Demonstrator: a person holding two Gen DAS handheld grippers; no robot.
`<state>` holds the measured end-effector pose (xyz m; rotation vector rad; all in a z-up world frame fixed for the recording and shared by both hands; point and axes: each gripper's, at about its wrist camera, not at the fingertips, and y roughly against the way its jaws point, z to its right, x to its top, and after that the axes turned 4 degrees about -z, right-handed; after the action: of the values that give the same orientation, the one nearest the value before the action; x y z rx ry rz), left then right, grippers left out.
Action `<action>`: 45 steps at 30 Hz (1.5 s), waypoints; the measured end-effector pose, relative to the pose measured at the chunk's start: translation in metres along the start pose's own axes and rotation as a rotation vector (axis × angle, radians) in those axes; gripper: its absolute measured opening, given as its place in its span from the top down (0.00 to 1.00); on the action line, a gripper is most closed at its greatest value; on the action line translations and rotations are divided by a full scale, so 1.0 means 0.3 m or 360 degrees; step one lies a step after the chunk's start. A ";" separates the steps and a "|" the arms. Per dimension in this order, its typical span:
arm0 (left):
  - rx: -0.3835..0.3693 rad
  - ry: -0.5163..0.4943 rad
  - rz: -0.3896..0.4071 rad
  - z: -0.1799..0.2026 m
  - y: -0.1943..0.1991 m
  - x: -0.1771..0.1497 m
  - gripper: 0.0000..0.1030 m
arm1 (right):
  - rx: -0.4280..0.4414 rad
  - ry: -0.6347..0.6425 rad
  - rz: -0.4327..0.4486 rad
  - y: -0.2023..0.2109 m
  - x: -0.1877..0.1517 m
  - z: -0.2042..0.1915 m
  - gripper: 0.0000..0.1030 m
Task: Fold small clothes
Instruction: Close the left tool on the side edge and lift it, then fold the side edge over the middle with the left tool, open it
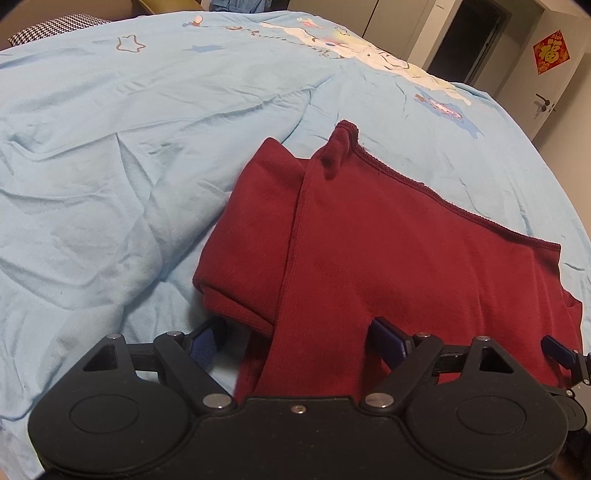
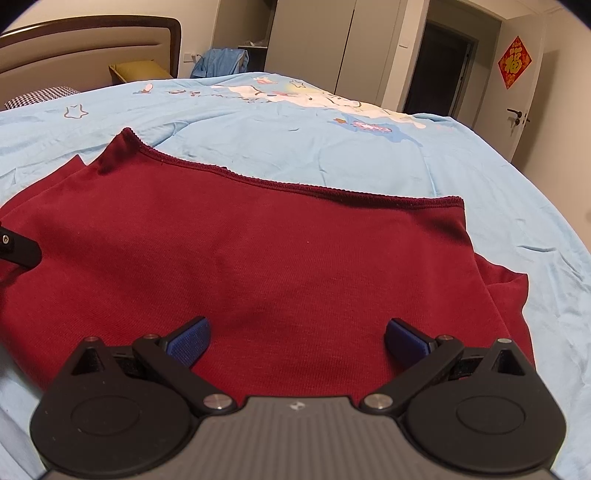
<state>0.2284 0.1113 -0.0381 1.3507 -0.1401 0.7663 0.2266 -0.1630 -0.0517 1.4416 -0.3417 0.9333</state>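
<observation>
A dark red knit garment [image 1: 388, 240] lies partly folded on the light blue bed cover [image 1: 110, 147]; it also fills the right wrist view [image 2: 240, 251]. My left gripper [image 1: 295, 339] is open over the garment's near left edge, its blue pads spread apart with a fold of cloth between them. My right gripper [image 2: 297, 341] is open just above the garment's near edge, pads wide apart and empty. The right gripper's blue finger [image 1: 557, 352] shows at the right edge of the left wrist view. The left gripper's black tip [image 2: 18, 251] shows at the left edge of the right wrist view.
The blue cover [image 2: 332, 147] carries a cartoon print. A houndstooth pillow [image 1: 55, 29] lies at the far left. A headboard [image 2: 92, 48], wardrobe [image 2: 314, 40] and doors [image 2: 517, 92] stand beyond the bed.
</observation>
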 end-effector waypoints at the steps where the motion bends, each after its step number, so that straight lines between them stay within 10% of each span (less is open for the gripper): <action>1: 0.0003 -0.0001 0.0001 0.003 0.001 0.000 0.18 | 0.0003 -0.0002 0.0001 0.000 -0.001 0.002 0.00; 20: -0.0009 0.0068 0.0159 0.045 0.039 -0.003 0.81 | 0.0077 0.0089 0.0103 0.142 -0.048 0.059 0.00; 29: 0.0079 -0.0444 0.0369 0.333 0.123 0.019 0.86 | -0.0009 -0.0028 0.0164 0.275 -0.121 0.209 0.00; 45: -0.0445 -0.1077 0.0205 0.937 0.100 -0.215 0.87 | -0.0421 -0.0384 0.0023 0.454 -0.412 0.625 0.00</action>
<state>0.2557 -0.1705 0.0241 1.2914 -0.8444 0.3482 0.1138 -0.3976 -0.0167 1.3088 -0.6318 0.6964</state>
